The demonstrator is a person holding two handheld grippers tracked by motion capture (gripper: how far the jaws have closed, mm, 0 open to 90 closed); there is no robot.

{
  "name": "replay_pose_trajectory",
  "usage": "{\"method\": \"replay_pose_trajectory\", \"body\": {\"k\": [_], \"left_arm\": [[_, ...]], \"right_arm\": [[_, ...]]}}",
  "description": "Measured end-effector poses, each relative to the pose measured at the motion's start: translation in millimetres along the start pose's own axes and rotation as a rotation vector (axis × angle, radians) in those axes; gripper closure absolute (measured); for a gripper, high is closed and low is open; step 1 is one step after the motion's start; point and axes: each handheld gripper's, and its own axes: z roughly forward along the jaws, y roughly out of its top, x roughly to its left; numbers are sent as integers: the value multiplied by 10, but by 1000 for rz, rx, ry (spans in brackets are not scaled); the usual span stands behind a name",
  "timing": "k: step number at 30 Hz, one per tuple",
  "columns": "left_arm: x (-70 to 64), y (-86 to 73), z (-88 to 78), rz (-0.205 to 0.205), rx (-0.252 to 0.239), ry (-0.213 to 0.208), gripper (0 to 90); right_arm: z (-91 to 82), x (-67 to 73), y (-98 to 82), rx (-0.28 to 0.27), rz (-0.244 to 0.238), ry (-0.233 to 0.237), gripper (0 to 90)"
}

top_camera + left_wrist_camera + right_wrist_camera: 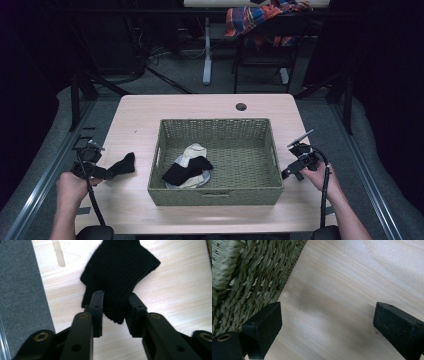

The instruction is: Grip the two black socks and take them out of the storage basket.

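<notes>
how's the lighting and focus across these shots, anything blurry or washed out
High view: room dark and dim, table lit, picture soft. Left gripper view: black sock shows knit ribs but loses detail in shadow, tabletop glares pale at upper right. Right gripper view: basket weave blurs toward the top left corner, soft shadow on the wood.

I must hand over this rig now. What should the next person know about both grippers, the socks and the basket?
Left gripper: jaws around the end of the black sock on the table, left of the basket; pads seem not to press.
Right gripper: open, holds nothing, beside the basket's right wall.
Done: some socks lie in the basket.
Left: the black sock is not yet in the basket.
</notes>
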Motion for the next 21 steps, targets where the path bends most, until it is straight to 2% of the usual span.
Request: {"method": "replay_pose_trajectory", "body": {"k": [1,3,4,5,6,7,8,9,10,13,16,19,21], "left_arm": [[-1,3,0,3,5,-7,663],[-6,12,-14,-2,15,-19,544],[-10,14,-26,-1,11,-23,544],[-11,17,-43,-4,4,-28,407],[-7,22,-63,-5,-2,-35,407],[5,22,-118,-15,-27,-37,279],[5,22,-118,-15,-27,-37,219],[14,20,-149,-17,-41,-37,166],[27,14,-225,-21,-74,-39,138],[-8,13,-361,-16,-117,-37,32],[-57,26,-456,-7,-139,-30,2],[-158,64,-580,17,-173,-29,0],[-241,102,-643,45,-188,-29,0]], "right_arm": [[0,0,0,0,0,0,84],[-6,-10,6,17,-13,0,84],[-22,-21,15,39,-31,0,84],[5,-5,-4,-9,9,9,84],[5,-5,-4,-9,9,9,84],[4,-6,-3,-5,6,1,84],[4,-6,-3,-5,6,1,84],[5,-5,-4,-8,10,14,84],[5,-7,-4,-7,9,9,84],[1,-9,-4,-1,8,1,84],[1,-10,-3,0,6,1,84],[4,-7,-5,-5,6,1,84],[-14,-23,2,17,-12,0,84]]}}
